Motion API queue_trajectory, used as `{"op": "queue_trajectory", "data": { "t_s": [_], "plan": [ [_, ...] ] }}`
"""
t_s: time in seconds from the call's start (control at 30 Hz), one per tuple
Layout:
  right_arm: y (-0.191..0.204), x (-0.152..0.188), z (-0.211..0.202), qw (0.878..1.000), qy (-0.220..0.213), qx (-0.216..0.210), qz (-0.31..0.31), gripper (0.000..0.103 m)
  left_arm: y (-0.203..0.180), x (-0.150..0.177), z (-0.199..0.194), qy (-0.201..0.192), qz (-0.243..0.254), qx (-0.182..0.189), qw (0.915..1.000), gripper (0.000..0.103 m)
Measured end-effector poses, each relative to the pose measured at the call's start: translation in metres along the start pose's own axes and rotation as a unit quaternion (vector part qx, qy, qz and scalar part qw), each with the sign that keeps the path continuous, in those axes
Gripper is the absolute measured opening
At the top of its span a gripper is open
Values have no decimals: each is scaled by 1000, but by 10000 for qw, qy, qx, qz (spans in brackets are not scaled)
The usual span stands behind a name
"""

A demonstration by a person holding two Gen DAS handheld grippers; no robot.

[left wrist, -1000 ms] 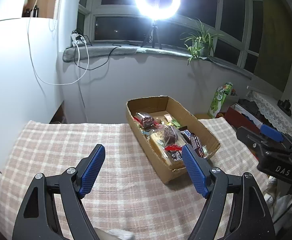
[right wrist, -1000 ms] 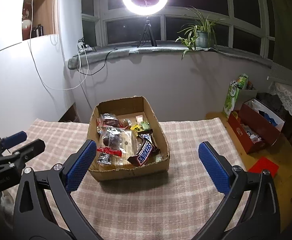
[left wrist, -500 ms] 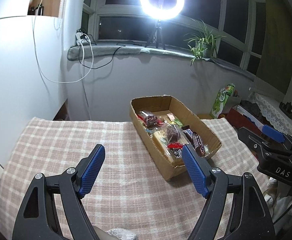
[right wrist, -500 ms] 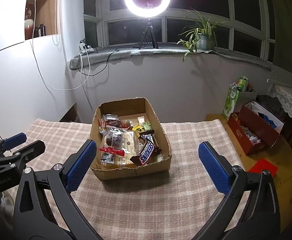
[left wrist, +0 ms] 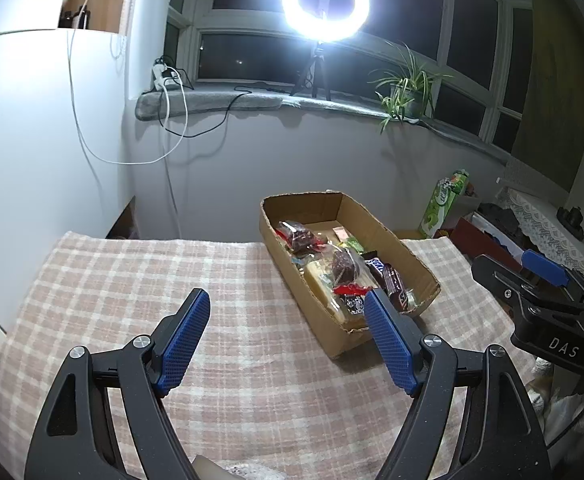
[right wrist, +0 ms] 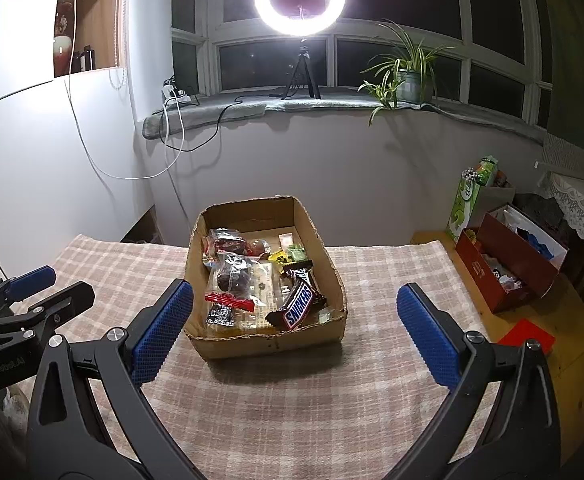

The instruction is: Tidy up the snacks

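Toward the far right corner of the checked pink-and-white tablecloth (left wrist: 139,292), the left wrist view shows your open brown cardboard box (left wrist: 408,256) with wrapped snacks (left wrist: 332,264) lying inside. Your left gripper (left wrist: 287,320) hangs above bare cloth, jaws spread and holding nothing; the right gripper's side appears at the frame's right edge.

Right wrist view: the box sits centred near the cloth's far edge, and only here can you read the brown Snickers bar (right wrist: 298,306) against the near wall. Your right gripper (right wrist: 294,316) is likewise spread and empty. Every visible snack lies boxed, which suits either finished gathering or sorting ahead.
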State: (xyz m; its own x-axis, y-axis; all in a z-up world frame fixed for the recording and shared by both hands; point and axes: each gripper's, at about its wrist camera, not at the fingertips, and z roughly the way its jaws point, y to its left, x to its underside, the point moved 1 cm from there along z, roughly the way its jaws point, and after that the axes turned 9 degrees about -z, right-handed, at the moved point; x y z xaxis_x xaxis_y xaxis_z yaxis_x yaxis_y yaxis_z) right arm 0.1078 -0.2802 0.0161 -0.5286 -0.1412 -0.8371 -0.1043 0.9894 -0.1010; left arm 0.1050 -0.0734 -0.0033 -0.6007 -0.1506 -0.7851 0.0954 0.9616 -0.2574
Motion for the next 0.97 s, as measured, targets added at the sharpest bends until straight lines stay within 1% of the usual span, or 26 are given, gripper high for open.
{"op": "queue_trajectory", "data": {
  "t_s": [0.97],
  "plan": [
    [3,2,0,10000,21,5,-21,103,1,4,2,30,-46,-2,10000,80]
  ]
}}
